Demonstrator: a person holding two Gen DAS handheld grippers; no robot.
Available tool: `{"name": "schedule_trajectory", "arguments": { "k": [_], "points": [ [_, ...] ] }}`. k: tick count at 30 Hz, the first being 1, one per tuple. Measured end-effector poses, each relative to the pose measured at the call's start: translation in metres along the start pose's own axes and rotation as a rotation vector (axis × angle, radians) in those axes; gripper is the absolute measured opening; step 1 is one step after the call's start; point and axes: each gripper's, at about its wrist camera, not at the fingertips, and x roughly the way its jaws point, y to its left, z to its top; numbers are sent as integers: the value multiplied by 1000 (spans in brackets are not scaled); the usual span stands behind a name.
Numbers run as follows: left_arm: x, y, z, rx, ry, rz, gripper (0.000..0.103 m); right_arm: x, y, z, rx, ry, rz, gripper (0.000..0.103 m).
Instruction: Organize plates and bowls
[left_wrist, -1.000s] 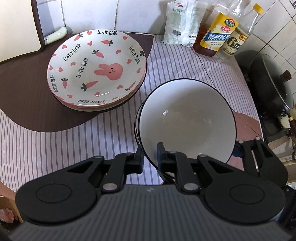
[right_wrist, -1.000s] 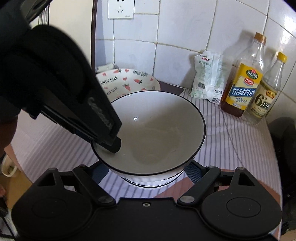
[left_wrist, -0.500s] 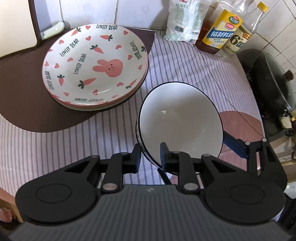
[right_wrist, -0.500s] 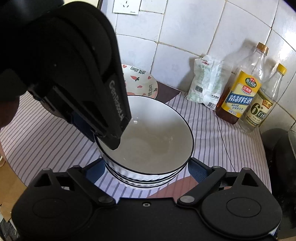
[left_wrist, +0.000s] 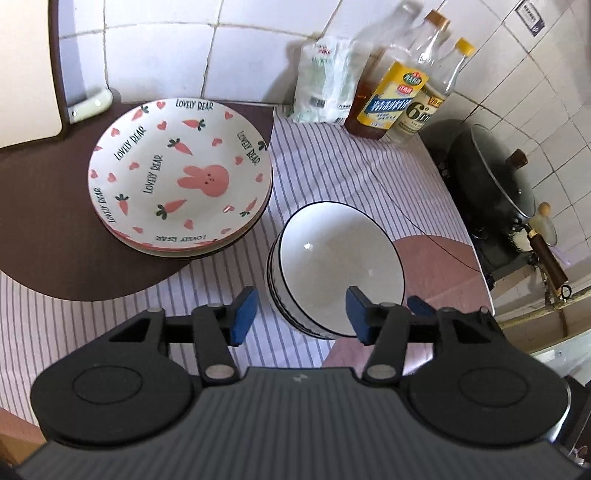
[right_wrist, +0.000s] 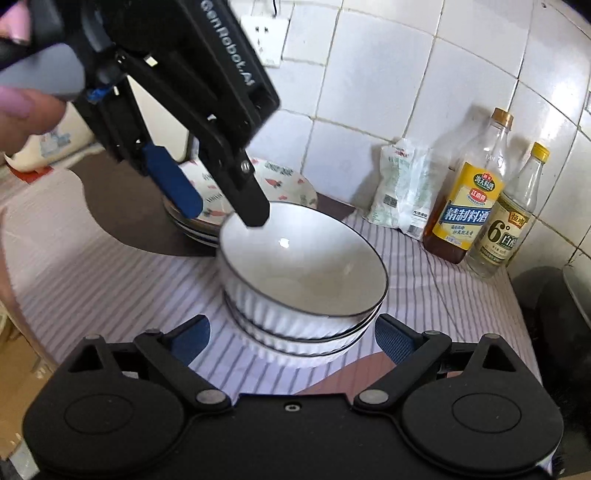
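Striped cloth (left_wrist: 369, 177) — both grippers (left_wrist: 301, 314) (right_wrist: 291, 334) wide, empty.

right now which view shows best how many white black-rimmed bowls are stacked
The right wrist view: it sees the stack of white black-rimmed bowls from the side, showing three ribbed walls nested. The left wrist view looks down into the top bowl, with only slivers of lower rims.

The white black-rimmed ceramic bowls (right_wrist: 303, 273) look glossy inside and ribbed outside. At 10 o'clock from them, the rabbit-printed ceramic plates (left_wrist: 181, 173) shine smooth. The striped cloth (left_wrist: 354, 173) looks matt and woven. The clear glass bottles (right_wrist: 469, 206) carry glossy paper labels. The black plastic gripper fingers (left_wrist: 210, 325) look matt, with blue rubbery pads (left_wrist: 243, 314).
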Motion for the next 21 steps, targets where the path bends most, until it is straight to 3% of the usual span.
{"name": "schedule_trajectory", "arguments": {
  "k": [3,8,10,14,17,21],
  "points": [
    [-8,8,-5,-23,-29,-24,57,-8,-2,-8,56,-25,30,98],
    [-2,44,-30,-195,-47,-78,62,-6,-8,-27,191,13,82,98],
    [7,53,-36,-226,-25,-113,62,1,-8,-37,221,30,79,98],
    [14,61,-40,-265,-63,-182,62,20,-13,-53,285,34,67,98],
    [23,68,-37,-322,-84,-254,62,32,-11,-58,267,16,81,98],
    [44,75,-25,-365,-80,-266,62,50,-10,-55,222,0,101,98]
  ]
}}
